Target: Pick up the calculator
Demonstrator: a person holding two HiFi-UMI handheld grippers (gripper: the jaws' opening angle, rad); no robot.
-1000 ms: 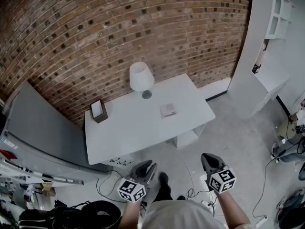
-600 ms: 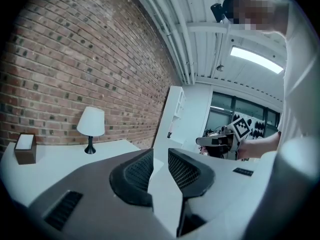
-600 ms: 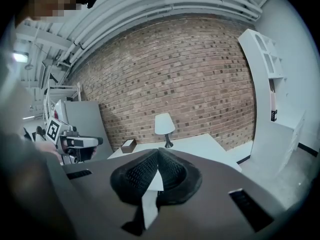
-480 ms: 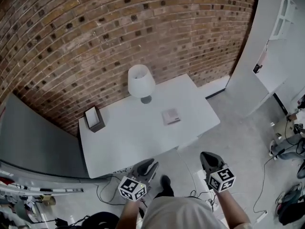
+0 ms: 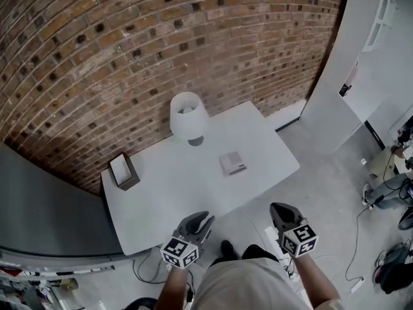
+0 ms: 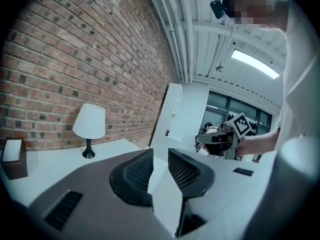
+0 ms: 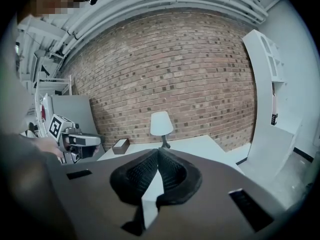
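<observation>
Nearest, at the bottom of the head view, both grippers are held out over the grey floor (image 5: 326, 196), short of the bench (image 5: 171, 189) and touching nothing. The left gripper (image 5: 204, 219) sits just at the bench's near edge. Its jaws stand partly apart with a clear gap between the ribbed pads, and nothing is in that gap. The right gripper (image 5: 277, 209) is off to the right, over the floor near the bench's near right corner. Its jaws are brought together so the pad tips meet, and they hold nothing.

Farther out, the calculator (image 5: 232, 163) lies flat on the white bench, right of centre. It lies well apart from both grippers, with bare benchtop all round it. Toward the left end of the bench stands a small brown box (image 5: 122, 172) with a white top. At the far edge, left of the calculator, stands a lamp (image 5: 188, 115) with a white shade. Behind the bench rises the brick wall (image 5: 129, 57), and a tall white shelf unit (image 5: 361, 63) stands at the far right.
</observation>
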